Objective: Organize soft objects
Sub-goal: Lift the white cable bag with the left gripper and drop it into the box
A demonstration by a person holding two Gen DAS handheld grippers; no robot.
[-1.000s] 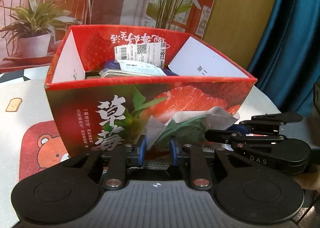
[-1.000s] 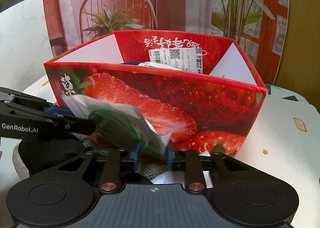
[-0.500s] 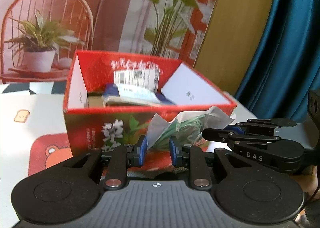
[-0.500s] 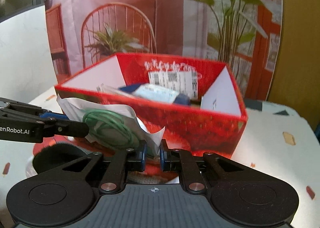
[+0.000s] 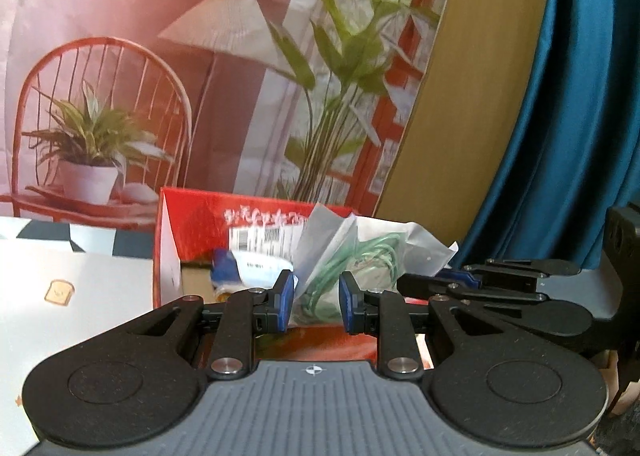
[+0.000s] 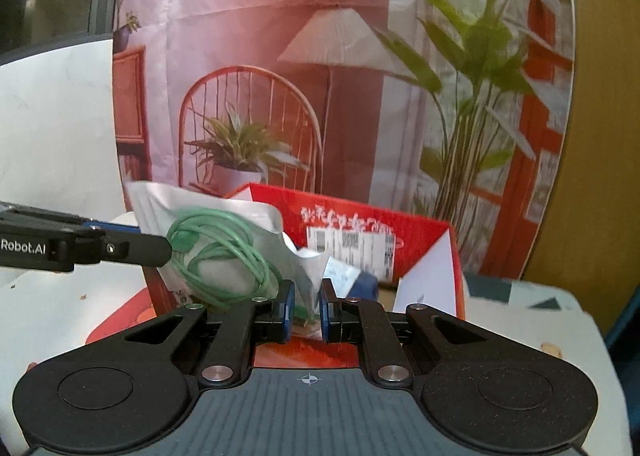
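A clear plastic bag (image 5: pixel 394 246) with a coiled green cable (image 6: pixel 224 244) inside hangs in the air between both grippers, at about the level of the rim of the red strawberry box (image 5: pixel 192 225). My left gripper (image 5: pixel 314 302) is shut on the bag's lower left edge. It shows side on in the right wrist view, where the left gripper (image 6: pixel 160 246) pinches that edge. My right gripper (image 6: pixel 306 310) is shut on the bag's crumpled right corner. The red box (image 6: pixel 424 234) stands open just behind the bag.
Inside the box lie a blue-and-white packet (image 5: pixel 230 262) and a barcode label (image 6: pixel 350 244). The table's white cloth (image 5: pixel 76 288) carries a toast print. A printed backdrop with a chair and plants stands behind; a blue curtain (image 5: pixel 580 115) hangs at the right.
Both grippers have risen with the bag, from in front of the box's front wall to its rim height. The box has sunk lower in both views.
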